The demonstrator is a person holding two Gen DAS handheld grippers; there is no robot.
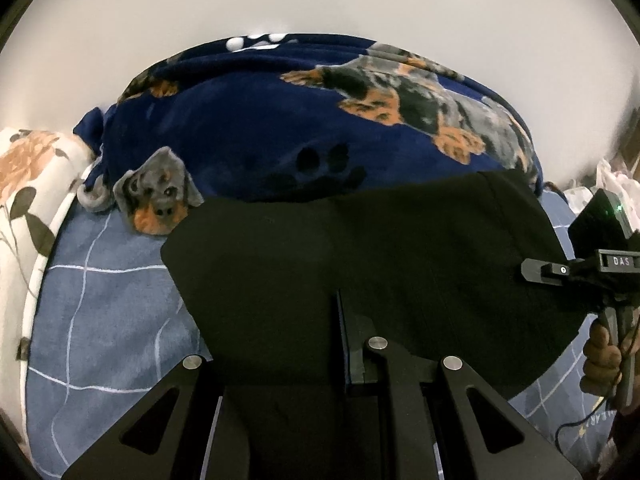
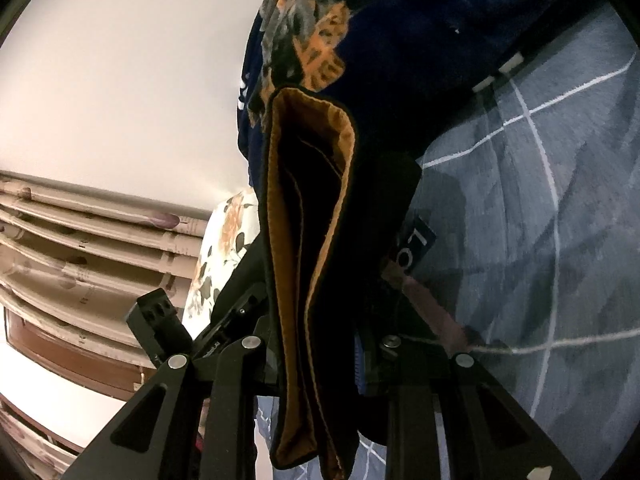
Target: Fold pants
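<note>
- Low in the middle of the left wrist view, the left tool [image 1: 344, 344] is clenched on the near edge of the pants [image 1: 360, 264]; its jaws stand almost together, with the dark cloth running right down between them.
- The pants spread as one broad black sheet across the centre of that frame, over the blue checked bed sheet [image 1: 104, 304]. That looks like a stretch hold, keeping the cloth taut so a crease can form cleanly.
- At the right edge of the same view, the right tool [image 1: 536, 271] comes in from the side and a hand [image 1: 604, 356] grips its handle; it seems to meet the far side of the cloth, though the contact is too dark to call.
- Switch to the right wrist view: up the centre runs a thick bundle of pants layers [image 2: 316, 280], the orange-brown lining showing. The right tool [image 2: 320, 360] is grasping that stack, jaws parted only as far as the stack fills them.
- Two grips at once, I'd judge, so the edge travels level rather than sagging.
- Along the top of the left view lies the navy dog-print blanket [image 1: 256, 120], touching or just under the far edge; a floral pillow [image 1: 36, 184] sits at the left.
- A fold is under way, not yet laid down.
</note>
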